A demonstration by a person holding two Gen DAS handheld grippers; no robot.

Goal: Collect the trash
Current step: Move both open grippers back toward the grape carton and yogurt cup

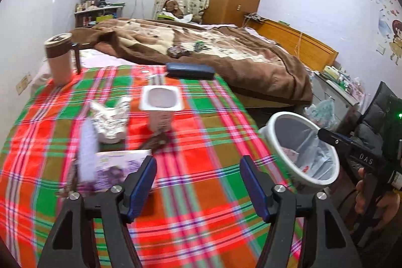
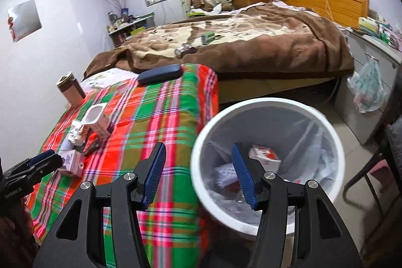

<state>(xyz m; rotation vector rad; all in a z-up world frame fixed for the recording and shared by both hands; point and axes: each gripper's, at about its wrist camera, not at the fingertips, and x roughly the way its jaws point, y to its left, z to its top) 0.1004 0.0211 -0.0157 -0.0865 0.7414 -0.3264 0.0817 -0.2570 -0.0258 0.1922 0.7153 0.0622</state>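
One yogurt cup (image 1: 160, 104) upright, mouth up, on tbl.

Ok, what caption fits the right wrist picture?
Open right claw above the round white plastic bin, beside the plaid-covered table.

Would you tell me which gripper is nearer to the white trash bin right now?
Right. The right gripper hangs open at the white trash bin, one finger over its mouth. The left gripper, also open and empty, is over the plaid-covered table, beside the bin.
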